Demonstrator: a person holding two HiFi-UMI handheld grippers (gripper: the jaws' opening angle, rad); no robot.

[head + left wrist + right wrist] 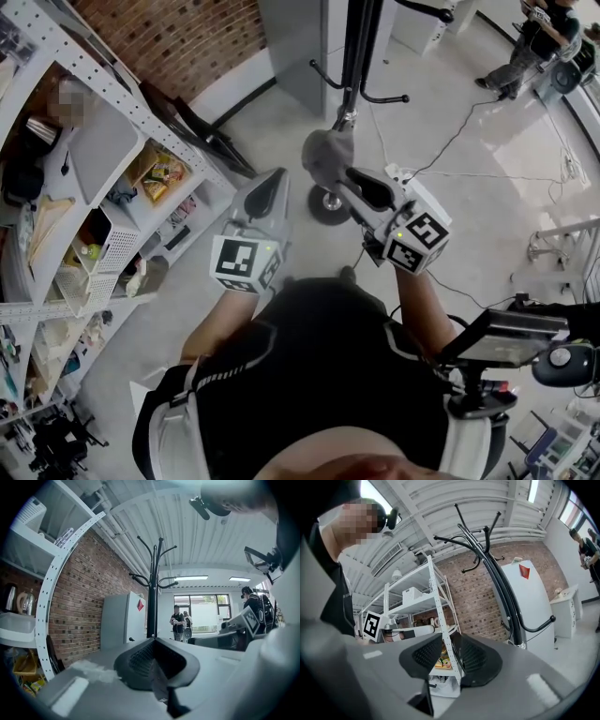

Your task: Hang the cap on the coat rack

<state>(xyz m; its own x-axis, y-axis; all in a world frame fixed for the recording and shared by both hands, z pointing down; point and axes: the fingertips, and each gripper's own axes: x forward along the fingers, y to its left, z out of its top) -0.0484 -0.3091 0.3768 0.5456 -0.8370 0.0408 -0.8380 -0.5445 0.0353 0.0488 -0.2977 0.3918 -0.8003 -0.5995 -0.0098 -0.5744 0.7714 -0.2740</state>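
Both grippers are up in front of me, pointing level at the coat rack (361,47). Its black pole stands on the pale floor straight ahead, with the round base (322,211) below. My left gripper (271,181) has its jaws pressed together, dark pads meeting, and nothing shows between them. Looking along it, I see the pole dead centre with curved hooks spreading near the top, and a white cabinet (123,620) beside it against the brick wall (82,592). My right gripper (353,172) sits rolled over a little and its jaws stand apart. Through the gap I can see the white shelving (437,603), and no cloth lies between the pads, so that one is released and empty. As for the cap (325,155), from my head camera there's a grey, rounded lump that I take for it. It shows just past the right gripper's tips, in front of the lower part of the pole and above the base. I cannot tell whether the gripper touches it. The right gripper view doesn't show the lump, because the gripper's own grey body covers everything low in that picture.
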